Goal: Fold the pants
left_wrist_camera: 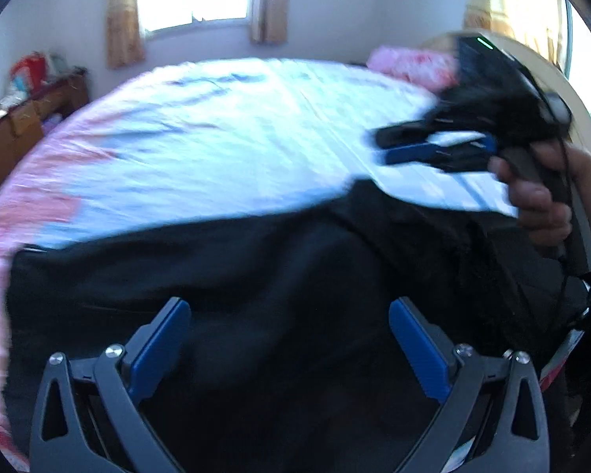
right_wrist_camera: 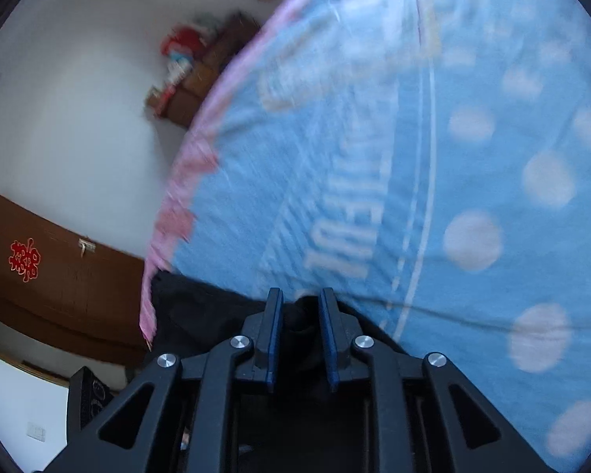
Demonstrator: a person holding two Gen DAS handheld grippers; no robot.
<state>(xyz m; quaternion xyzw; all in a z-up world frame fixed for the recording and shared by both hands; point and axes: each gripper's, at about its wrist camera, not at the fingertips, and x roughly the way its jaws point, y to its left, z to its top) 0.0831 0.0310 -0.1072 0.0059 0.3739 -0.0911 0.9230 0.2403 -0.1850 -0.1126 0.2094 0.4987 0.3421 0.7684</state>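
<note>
The black pants (left_wrist_camera: 256,276) lie spread across the near part of the bed. My left gripper (left_wrist_camera: 289,315) is open and empty, just above the pants' middle. My right gripper shows in the left wrist view (left_wrist_camera: 390,146) at the right, held by a hand above the bed with its fingers close together. In the right wrist view the right gripper (right_wrist_camera: 301,303) has its blue pads nearly together with a bunch of black pants fabric (right_wrist_camera: 301,319) between them. More of the pants (right_wrist_camera: 201,307) trails to the left at the bed's edge.
The bed has a light blue sheet (left_wrist_camera: 216,138) with a pink border (left_wrist_camera: 4,236). A pink pillow (left_wrist_camera: 409,61) lies at the far right. A wooden cabinet (left_wrist_camera: 23,118) with clutter stands at the far left. A brown door (right_wrist_camera: 59,287) is beside the bed.
</note>
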